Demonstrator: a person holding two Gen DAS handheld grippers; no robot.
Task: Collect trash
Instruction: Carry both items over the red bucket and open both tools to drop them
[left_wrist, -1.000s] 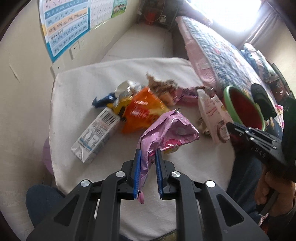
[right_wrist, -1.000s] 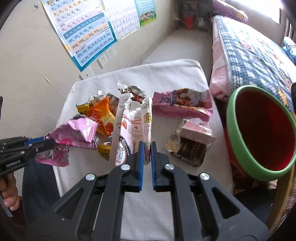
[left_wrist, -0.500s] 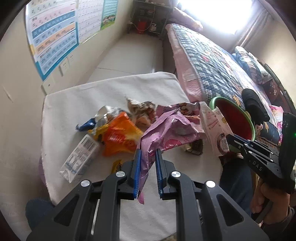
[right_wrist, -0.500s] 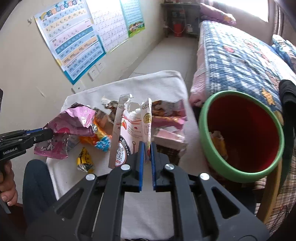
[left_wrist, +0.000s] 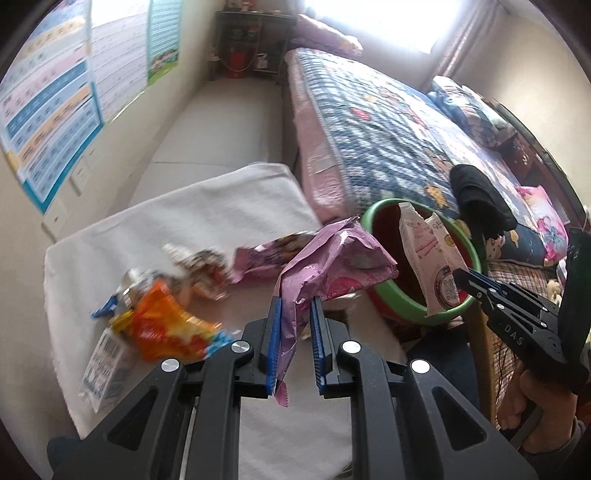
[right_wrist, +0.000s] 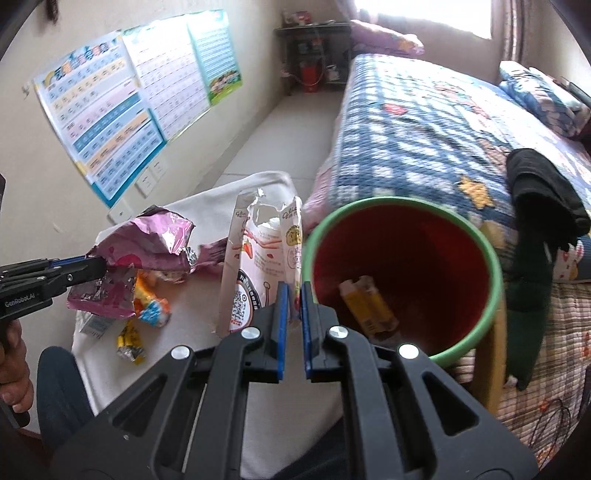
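My left gripper (left_wrist: 295, 306) is shut on a crumpled pink foil wrapper (left_wrist: 336, 262), held in the air above the table's right part, close to the bin. In the right wrist view that gripper (right_wrist: 94, 266) enters from the left with the pink wrapper (right_wrist: 147, 243). My right gripper (right_wrist: 291, 295) is shut on the bottom edge of a tall white-and-pink torn pouch (right_wrist: 258, 258), upright just left of the bin's rim. The pouch (left_wrist: 428, 254) shows in front of the bin's mouth in the left wrist view. The bin (right_wrist: 491, 258) is red inside with a green rim and holds a yellow carton (right_wrist: 369, 306).
Loose wrappers lie on the white-cloth table (left_wrist: 207, 206): an orange bag (left_wrist: 166, 325), a white carton (left_wrist: 107, 373), a purple packet (left_wrist: 266, 254), a small yellow wrapper (right_wrist: 129, 341). A bed with a patterned quilt (right_wrist: 424, 122) stands behind the bin. Posters (right_wrist: 129, 110) cover the left wall.
Both grippers have risen and moved right toward the bin with their wrappers. The bin's mouth now fills more of the right wrist view, and the pouch stands at its rim.
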